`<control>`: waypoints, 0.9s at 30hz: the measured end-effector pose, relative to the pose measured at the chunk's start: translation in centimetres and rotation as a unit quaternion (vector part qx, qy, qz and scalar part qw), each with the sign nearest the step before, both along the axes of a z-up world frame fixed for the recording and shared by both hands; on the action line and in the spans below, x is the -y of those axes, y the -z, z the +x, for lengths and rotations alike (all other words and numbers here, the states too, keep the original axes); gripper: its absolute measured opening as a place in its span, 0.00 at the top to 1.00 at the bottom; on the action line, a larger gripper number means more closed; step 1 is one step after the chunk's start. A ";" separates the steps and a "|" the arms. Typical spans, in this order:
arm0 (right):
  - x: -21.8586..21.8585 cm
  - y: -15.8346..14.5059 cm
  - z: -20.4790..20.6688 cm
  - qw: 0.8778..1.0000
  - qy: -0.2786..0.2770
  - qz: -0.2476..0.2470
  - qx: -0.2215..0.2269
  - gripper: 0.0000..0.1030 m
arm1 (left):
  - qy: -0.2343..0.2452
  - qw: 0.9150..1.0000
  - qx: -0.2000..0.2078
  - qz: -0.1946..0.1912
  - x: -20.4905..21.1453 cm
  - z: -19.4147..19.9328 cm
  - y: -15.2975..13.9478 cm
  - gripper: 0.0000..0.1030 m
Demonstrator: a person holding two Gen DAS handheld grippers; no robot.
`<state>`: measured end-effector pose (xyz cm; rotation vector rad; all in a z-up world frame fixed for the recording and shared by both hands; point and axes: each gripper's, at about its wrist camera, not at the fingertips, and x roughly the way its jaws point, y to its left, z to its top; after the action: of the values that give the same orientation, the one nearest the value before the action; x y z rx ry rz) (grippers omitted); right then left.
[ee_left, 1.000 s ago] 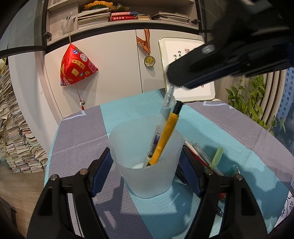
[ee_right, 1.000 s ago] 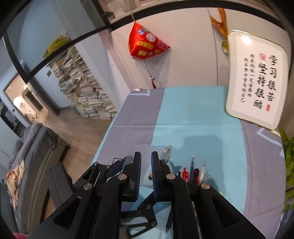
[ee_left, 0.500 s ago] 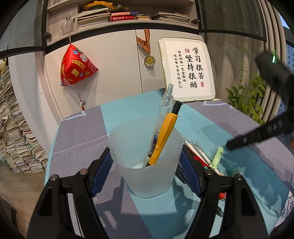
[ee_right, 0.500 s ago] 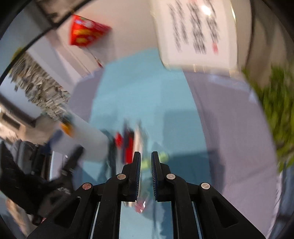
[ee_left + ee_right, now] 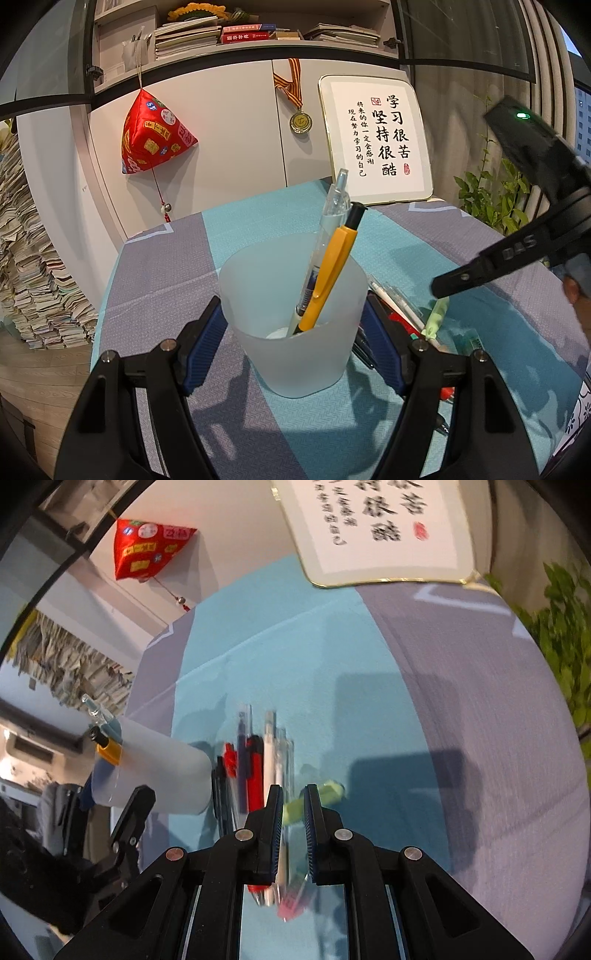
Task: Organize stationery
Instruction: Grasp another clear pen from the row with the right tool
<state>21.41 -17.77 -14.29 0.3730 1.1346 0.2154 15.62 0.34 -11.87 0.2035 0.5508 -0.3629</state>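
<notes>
My left gripper [image 5: 291, 321] is shut on a frosted plastic cup [image 5: 291, 354] that stands upright on the table. The cup holds a clear pen [image 5: 332, 218] and a yellow pen [image 5: 332, 273]. My right gripper [image 5: 293, 797] hovers above a row of loose pens [image 5: 258, 768] lying to the right of the cup [image 5: 155, 771]. Its jaws stand a little apart and empty, over a pale green pen [image 5: 317, 797]. The green pen also shows in the left wrist view [image 5: 436, 317], under the right gripper's arm [image 5: 517, 251].
The table has a teal and grey cloth [image 5: 258, 229]. A framed calligraphy board [image 5: 376, 140] leans at the far edge. A plant [image 5: 491, 199] stands at the right. A red ornament [image 5: 151, 136] and a medal [image 5: 300, 122] hang on the cabinet behind.
My right gripper has swung from above the cup down and right to the loose pens, and its jaws have parted slightly. The left gripper and cup have not moved.
</notes>
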 end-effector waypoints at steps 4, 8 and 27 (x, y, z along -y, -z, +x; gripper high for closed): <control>-1.2 0.8 1.7 1.000 -0.014 -0.016 -0.012 0.89 | 0.000 1.000 -0.001 -0.001 0.0 0.0 0.0 0.30; -2.1 1.7 2.7 0.999 -0.021 -0.033 -0.024 0.89 | 0.000 1.000 -0.001 0.000 0.0 -0.1 0.1 0.30; -0.8 1.8 4.0 0.993 0.010 -0.114 -0.015 0.85 | 0.000 1.000 0.000 0.002 0.1 0.1 0.2 0.30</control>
<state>25.42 -16.98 -16.12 0.1854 1.1712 0.0612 15.68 0.22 -12.03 0.2078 0.5507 -0.3623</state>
